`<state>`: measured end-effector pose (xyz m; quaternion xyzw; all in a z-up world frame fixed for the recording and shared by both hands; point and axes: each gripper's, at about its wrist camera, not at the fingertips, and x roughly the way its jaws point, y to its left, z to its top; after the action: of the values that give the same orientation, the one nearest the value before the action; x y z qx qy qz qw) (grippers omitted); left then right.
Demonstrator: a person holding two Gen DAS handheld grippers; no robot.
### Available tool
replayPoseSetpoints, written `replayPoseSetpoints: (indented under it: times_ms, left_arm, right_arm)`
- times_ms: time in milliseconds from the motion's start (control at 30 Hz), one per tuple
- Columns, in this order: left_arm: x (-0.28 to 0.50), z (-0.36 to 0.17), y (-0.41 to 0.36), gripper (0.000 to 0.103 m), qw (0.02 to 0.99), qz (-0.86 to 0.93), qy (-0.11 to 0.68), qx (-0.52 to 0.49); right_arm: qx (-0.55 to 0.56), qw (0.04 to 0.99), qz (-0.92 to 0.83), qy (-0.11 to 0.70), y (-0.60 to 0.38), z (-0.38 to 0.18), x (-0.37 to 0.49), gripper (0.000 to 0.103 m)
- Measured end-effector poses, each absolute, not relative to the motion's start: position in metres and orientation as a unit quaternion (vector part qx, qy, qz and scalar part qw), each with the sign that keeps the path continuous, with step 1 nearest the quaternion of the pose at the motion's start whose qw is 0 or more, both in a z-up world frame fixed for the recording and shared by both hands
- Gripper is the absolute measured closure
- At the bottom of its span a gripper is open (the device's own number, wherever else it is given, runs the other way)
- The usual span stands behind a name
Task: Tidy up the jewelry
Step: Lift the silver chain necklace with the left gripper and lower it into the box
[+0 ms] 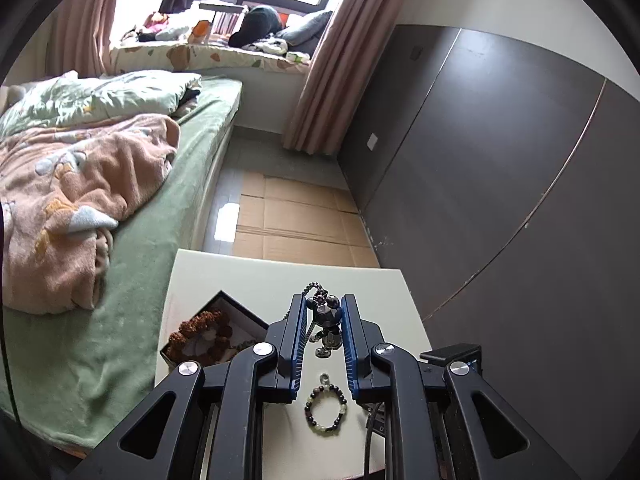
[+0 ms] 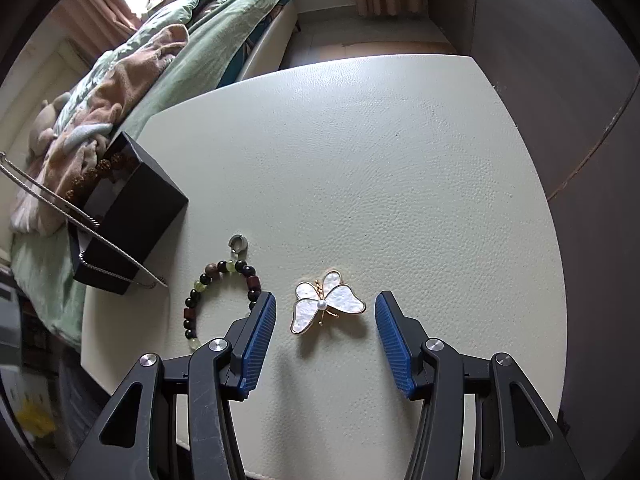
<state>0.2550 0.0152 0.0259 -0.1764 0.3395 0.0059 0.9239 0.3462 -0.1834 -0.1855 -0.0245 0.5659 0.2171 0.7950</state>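
Note:
My left gripper point(image 1: 323, 304) is shut on a dark metal figure pendant point(image 1: 327, 326) with a silver chain point(image 1: 311, 292), held above the cream table point(image 1: 248, 280). The chain point(image 2: 60, 204) hangs across the left of the right wrist view. A black jewelry box point(image 1: 224, 332) point(image 2: 128, 216) holds a brown bead bracelet point(image 1: 200, 328). A beaded bracelet point(image 1: 326, 408) point(image 2: 216, 292) and a small silver ring point(image 1: 324, 378) point(image 2: 238, 243) lie on the table. My right gripper point(image 2: 326, 300) is open, its fingers on either side of a white butterfly brooch point(image 2: 328, 306).
A bed point(image 1: 132, 240) with green sheet and pink blanket runs along the table's left side. A dark wardrobe wall point(image 1: 500, 180) stands to the right. Cardboard point(image 1: 296, 220) lies on the floor beyond the table.

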Motion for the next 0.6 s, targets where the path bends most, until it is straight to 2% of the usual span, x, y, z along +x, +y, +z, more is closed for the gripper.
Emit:
replayPoseSetpoints:
  times_ms: [167, 300, 600]
  left_arm:
    - [0.251, 0.052, 0.027, 0.085, 0.933, 0.011, 0.315, -0.171]
    - [0.249, 0.075, 0.037, 0.085, 0.941, 0.013, 0.294, -0.165]
    - [0.244, 0.123, 0.054, 0.085, 0.956, 0.022, 0.249, -0.152]
  right_arm:
    - [-0.074, 0.796, 0.211, 0.563, -0.172, -0.186, 0.344, 0.050]
    - [-0.116, 0.795, 0.196, 0.562, -0.169, -0.186, 0.341, 0.061]
    - [-0.132, 0.799, 0.203, 0.551, -0.173, -0.177, 0.332, 0.062]
